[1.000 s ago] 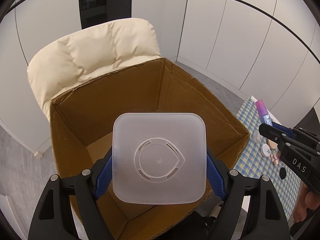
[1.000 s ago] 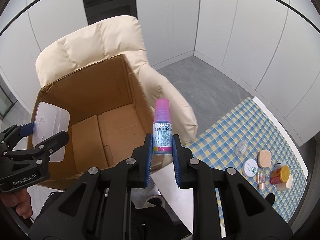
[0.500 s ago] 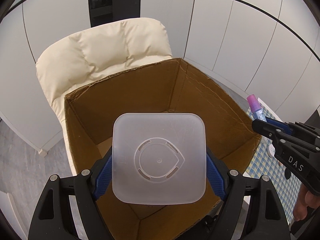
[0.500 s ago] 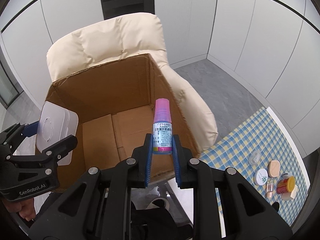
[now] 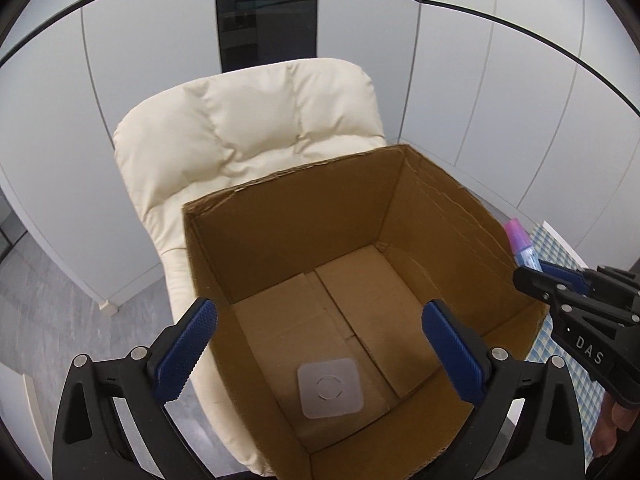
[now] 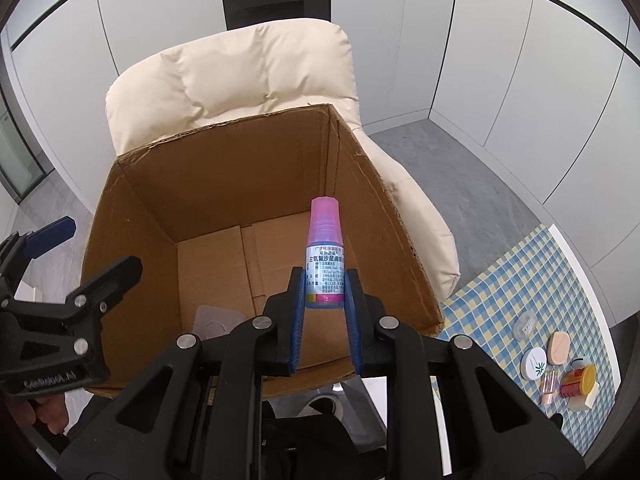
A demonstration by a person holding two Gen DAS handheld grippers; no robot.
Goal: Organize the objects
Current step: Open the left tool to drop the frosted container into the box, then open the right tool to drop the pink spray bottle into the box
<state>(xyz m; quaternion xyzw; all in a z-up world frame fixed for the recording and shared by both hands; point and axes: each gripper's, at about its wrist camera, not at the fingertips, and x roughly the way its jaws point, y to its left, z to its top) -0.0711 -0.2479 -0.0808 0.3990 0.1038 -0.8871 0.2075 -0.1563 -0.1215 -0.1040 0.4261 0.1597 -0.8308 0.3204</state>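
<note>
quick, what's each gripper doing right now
Left gripper: open, jaws just opened, nothing between them.
Right gripper: shut on the pink-capped bottle.

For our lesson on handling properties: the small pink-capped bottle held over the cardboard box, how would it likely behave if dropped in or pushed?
The pink-capped bottle looks small and plastic, so probably light and unlikely to break. Its round, narrow body suggests it would tip and roll on the cardboard box floor. The right gripper clamps its label; the smooth surface may be slippery.
</note>
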